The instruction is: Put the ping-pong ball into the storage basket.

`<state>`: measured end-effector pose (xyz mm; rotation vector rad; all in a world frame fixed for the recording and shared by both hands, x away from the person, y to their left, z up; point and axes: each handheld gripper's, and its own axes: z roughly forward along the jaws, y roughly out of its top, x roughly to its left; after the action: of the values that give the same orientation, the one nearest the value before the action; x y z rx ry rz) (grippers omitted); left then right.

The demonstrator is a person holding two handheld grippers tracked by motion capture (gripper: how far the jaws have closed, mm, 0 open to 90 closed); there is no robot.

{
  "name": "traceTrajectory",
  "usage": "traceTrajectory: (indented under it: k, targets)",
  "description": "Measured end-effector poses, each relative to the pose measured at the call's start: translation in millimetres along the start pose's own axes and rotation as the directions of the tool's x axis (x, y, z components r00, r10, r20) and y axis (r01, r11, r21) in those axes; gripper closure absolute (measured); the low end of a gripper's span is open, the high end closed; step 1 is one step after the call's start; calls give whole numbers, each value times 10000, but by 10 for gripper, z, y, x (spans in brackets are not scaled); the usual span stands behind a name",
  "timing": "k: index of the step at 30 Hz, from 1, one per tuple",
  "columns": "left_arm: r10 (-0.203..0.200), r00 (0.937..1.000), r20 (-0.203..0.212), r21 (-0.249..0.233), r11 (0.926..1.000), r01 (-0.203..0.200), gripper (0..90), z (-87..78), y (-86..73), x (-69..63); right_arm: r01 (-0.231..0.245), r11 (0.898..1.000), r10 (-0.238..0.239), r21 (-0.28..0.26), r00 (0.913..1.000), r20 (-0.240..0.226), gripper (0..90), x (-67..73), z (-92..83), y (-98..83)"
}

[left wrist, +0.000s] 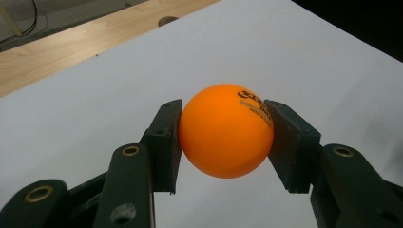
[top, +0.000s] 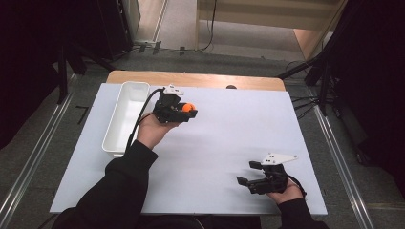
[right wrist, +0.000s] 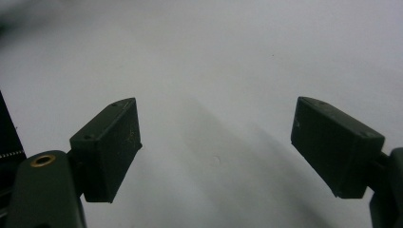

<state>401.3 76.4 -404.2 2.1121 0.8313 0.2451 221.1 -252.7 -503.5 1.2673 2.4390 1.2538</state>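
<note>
An orange ping-pong ball (left wrist: 225, 130) with black print sits between the two black pads of my left gripper (left wrist: 223, 142), which is shut on it. In the high view that gripper (top: 190, 110) is held above the white sheet (top: 229, 129), just right of the white tray (top: 125, 117), with the ball (top: 188, 108) at its tip. My right gripper (top: 247, 177) rests low near the front right of the sheet. Its jaws stand wide apart in the right gripper view (right wrist: 216, 147), and between them lies bare white surface.
The long white tray stands at the left of the sheet, with nothing seen inside. A strip of wooden tabletop (top: 196, 79) with a small round hole (top: 231, 87) runs along the far edge. Stands and cables (top: 310, 102) sit on the floor around the table.
</note>
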Motion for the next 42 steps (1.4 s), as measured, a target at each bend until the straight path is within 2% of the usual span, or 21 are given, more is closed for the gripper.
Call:
traceTrajectory:
  k: [7,20,31,42]
  targets:
    - [-130,9999,48,38,9999,130,507,-36,0,42,0,10000,0,-5,10000,5,155,0,0,1]
    - [-208,9997,-149,75,9998,209,507,-99,-3,125,56,10000,-55,-6,10000,18,154,-2,8,10]
    - [-482,9985,-275,-40,9988,481,507,-166,-11,210,84,10000,-84,-28,10000,2,155,-9,13,14]
    - [-534,9963,-674,-30,9986,534,507,-230,-27,298,57,9999,-57,-87,10000,17,154,-4,11,22]
